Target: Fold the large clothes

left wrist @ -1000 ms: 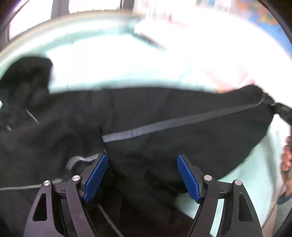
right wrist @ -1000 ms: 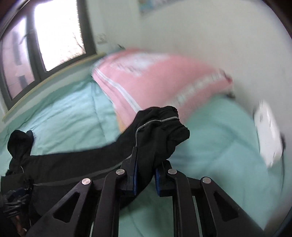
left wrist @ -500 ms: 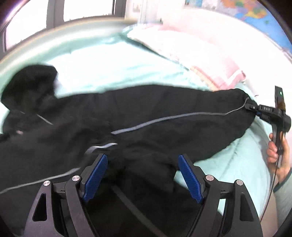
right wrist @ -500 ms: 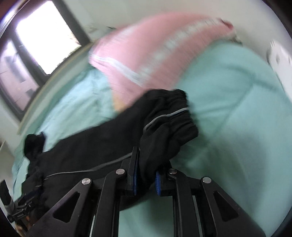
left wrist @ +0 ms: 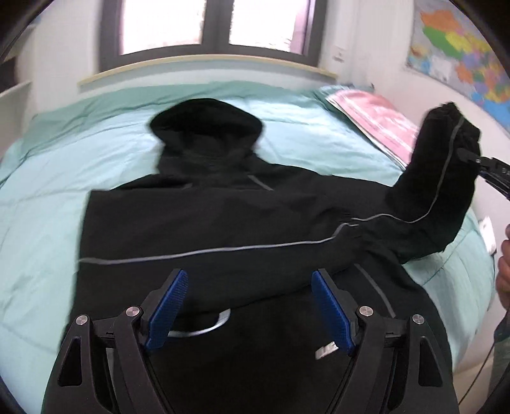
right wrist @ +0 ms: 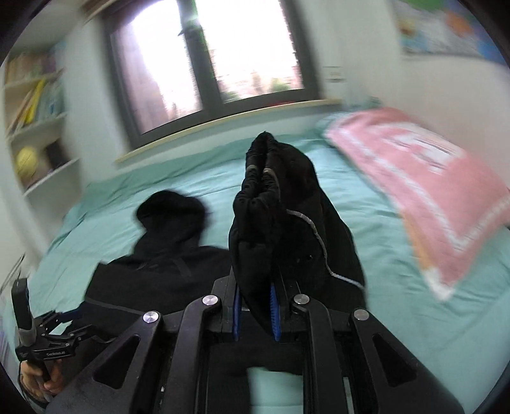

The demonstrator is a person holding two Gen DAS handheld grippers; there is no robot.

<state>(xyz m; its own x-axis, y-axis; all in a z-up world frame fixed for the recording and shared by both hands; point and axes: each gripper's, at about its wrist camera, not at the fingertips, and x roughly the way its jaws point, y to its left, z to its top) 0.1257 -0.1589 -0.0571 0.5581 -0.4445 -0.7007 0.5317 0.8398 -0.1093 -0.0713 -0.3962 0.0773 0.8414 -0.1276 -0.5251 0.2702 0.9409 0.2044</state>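
A black hooded jacket (left wrist: 204, 223) with thin grey piping lies spread on the teal bed (left wrist: 63, 159), hood (left wrist: 204, 127) toward the window. My left gripper (left wrist: 248, 305) is open and empty above the jacket's lower body. My right gripper (right wrist: 255, 305) is shut on the jacket's right sleeve (right wrist: 274, 203) near the cuff and holds it lifted above the bed. The lifted sleeve (left wrist: 436, 172) also shows at the right in the left wrist view, with the right gripper (left wrist: 468, 156) clamped on it. The left gripper (right wrist: 60, 331) shows at lower left in the right wrist view.
A pink pillow (right wrist: 424, 191) lies at the bed's right end by the wall. A window (left wrist: 207, 25) and sill run behind the bed. Shelves (right wrist: 35, 127) with books stand at the left. A map (left wrist: 459, 54) hangs on the right wall.
My right gripper has lifted the sleeve up off the bed and swung toward the window. My left gripper has pulled back and up, so the whole jacket and hood now show.
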